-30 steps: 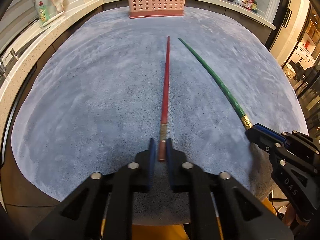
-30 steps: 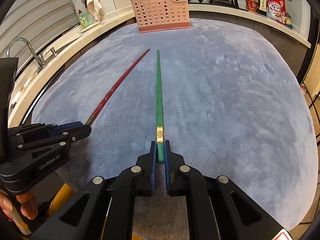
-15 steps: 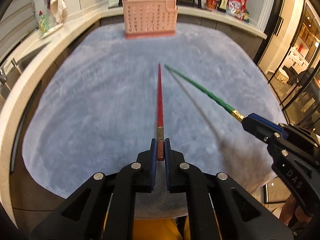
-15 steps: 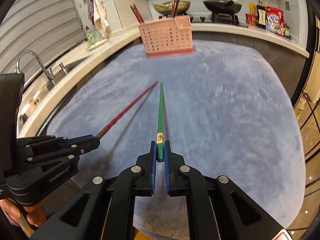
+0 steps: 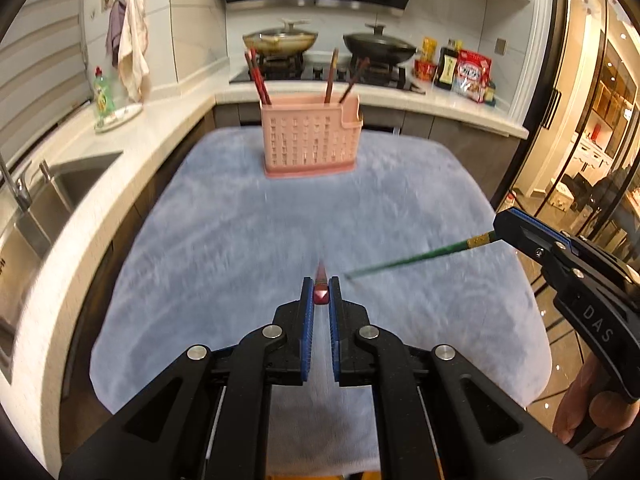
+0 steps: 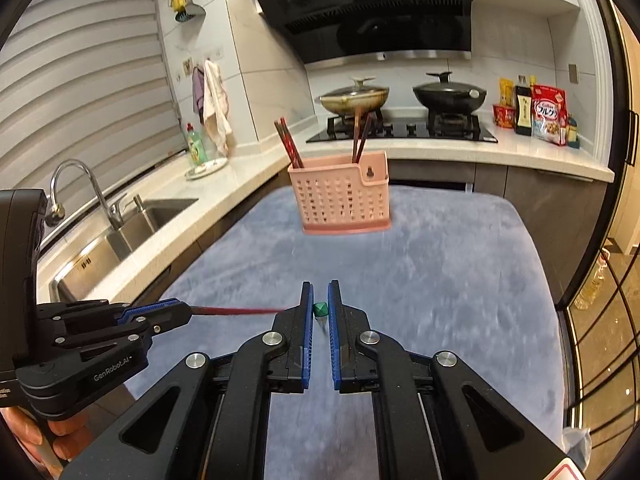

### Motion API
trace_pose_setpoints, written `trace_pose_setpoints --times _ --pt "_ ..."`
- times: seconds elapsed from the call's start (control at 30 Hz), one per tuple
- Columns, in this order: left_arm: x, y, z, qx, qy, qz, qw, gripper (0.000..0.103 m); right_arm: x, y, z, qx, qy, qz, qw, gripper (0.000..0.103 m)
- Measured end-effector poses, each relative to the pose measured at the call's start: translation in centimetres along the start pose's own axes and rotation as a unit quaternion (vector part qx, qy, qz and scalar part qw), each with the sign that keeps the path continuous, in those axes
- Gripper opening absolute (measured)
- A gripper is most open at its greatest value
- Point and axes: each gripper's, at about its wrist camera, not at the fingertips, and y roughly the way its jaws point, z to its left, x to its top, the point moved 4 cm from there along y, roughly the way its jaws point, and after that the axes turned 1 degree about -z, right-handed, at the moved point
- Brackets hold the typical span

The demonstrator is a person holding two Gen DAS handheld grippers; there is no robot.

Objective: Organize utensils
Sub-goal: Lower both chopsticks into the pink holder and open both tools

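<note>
On my left gripper (image 5: 321,296) the blue-padded fingers (image 5: 307,308) are clamped on the butt end of a long red lacquered chopstick (image 5: 321,280), which I see almost end-on, pointing away along the fingers. On my right gripper (image 6: 320,304) the fingers (image 6: 334,312) are clamped the same way on a long green chopstick (image 6: 320,309); in the left wrist view its shaft with a gold band (image 5: 416,255) slants down from the right gripper body. Readable writing: "DAS" on the right gripper housing (image 5: 596,322), "GenRobot.AI" on the left gripper housing (image 6: 112,372); the print on the red-and-white snack bag (image 6: 550,116) on the far counter is too small to read. A second ago both chopsticks lay flat on the blue-grey plush cloth covering the tabletop (image 5: 224,240); they are now lifted clear of it, both grippers have risen and tipped up, and the stove and hood have come into view. The pink perforated plastic utensil basket (image 5: 310,142) stands at the far end of the cloth, already holding several dark chopsticks (image 6: 288,144) upright.
</note>
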Motion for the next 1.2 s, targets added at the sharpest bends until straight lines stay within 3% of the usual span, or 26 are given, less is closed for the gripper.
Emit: trace_pose_setpoints --times 0.37,0.77,0.93,1.2 --pt "6.1 -0.1 0.7 0.015 0.003 -0.049 0.9987 0.007 5.1 1.8 -0.7 0.002 0.005 -0.037 0.999 0.007" --pt "13.2 0.8 2.1 -0.002 -0.014 -0.079 0.9968 0.007 10.5 3.5 -1.5 0.010 0.010 -0.074 0.997 0.007" --pt "17.9 1.4 3.0 0.012 -0.018 -0.108 0.9939 0.007 14.8 5.1 -1.7 0.019 0.014 -0.101 0.995 0.007" --pt "26.3 3.3 5.1 0.029 -0.034 -0.149 0.9878 0.007 24.8 9.4 -1.8 0.029 0.025 -0.151 0.988 0.007"
